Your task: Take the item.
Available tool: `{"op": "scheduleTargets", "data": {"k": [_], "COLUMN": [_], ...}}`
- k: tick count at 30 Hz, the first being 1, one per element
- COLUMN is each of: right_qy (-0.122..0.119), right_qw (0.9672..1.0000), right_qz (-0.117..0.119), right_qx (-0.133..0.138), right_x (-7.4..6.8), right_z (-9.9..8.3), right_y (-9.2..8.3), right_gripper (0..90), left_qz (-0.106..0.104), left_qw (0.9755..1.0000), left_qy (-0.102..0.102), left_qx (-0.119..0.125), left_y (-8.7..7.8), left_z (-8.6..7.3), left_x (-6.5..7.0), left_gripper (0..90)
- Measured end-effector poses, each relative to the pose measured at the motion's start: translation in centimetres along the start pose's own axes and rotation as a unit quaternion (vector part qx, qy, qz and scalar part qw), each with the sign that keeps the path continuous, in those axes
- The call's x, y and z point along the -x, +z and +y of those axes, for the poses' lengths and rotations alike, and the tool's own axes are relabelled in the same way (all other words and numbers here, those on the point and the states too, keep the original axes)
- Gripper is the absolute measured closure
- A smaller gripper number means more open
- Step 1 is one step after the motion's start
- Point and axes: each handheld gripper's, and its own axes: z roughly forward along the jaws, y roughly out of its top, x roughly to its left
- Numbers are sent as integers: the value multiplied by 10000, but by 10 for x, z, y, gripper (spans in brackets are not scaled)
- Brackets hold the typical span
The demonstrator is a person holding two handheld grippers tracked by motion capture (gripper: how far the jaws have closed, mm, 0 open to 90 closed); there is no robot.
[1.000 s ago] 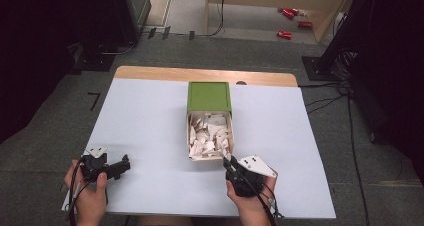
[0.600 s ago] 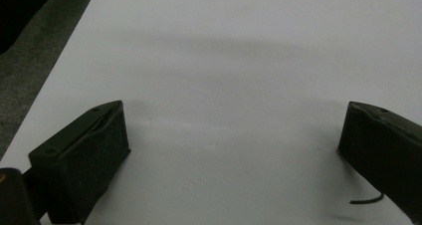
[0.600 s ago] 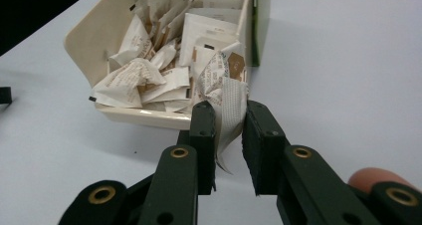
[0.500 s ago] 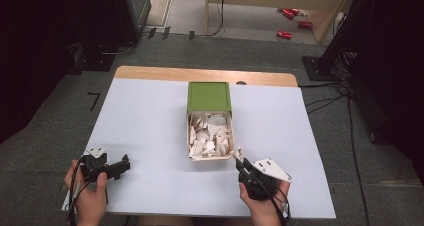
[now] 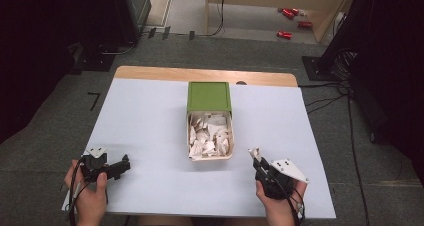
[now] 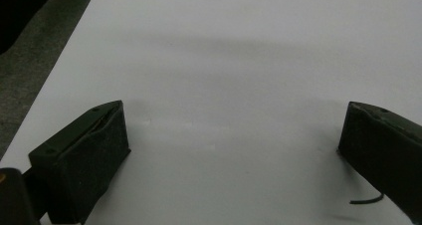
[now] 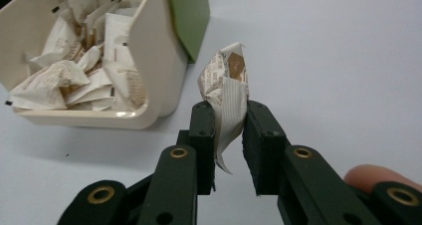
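A cream drawer box point(image 5: 210, 157) with a green lid point(image 5: 209, 96) stands mid-table, packed with several white paper sachets point(image 5: 209, 136). My right gripper point(image 5: 257, 159) hovers to the right of the box's front corner, shut on one white-and-brown sachet point(image 7: 226, 90) that sticks up crumpled between the jaws point(image 7: 229, 130). The same box point(image 7: 149, 60) lies up and left in the right gripper view. My left gripper point(image 5: 122, 165) rests at the table's front left corner, open, its fingers point(image 6: 79, 155) wide apart over bare white tabletop.
The white table point(image 5: 150, 116) has a wooden strip point(image 5: 200, 75) along its far edge. Dark equipment and cables point(image 5: 350, 66) stand on the grey floor around it. Red objects point(image 5: 290, 16) lie far back on the floor.
The right gripper with the sachet has drawn away from the box, moving right and toward the front edge. The left gripper has stayed put.
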Motion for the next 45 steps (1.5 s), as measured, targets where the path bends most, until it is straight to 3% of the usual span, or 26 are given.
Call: {"op": "scheduleTargets", "data": {"k": [22, 30, 45], "right_qy": [256, 314, 400], "right_qw": [9969, 9957, 9946], "right_qz": [-703, -797, -817], "right_qx": [-232, -343, -500], "right_x": [55, 66, 73], "right_z": [-20, -27, -34], "right_y": [14, 23, 32], "right_gripper": [764, 763, 744], "left_qz": [1, 0, -1], "left_qw": [10000, 10000, 10000], "left_qy": [0, -2, -1], "left_qx": [3, 2, 1], "left_y": [0, 0, 0], "left_z": [0, 0, 0], "left_x": [0, 0, 0], "left_gripper": [0, 0, 0]}}
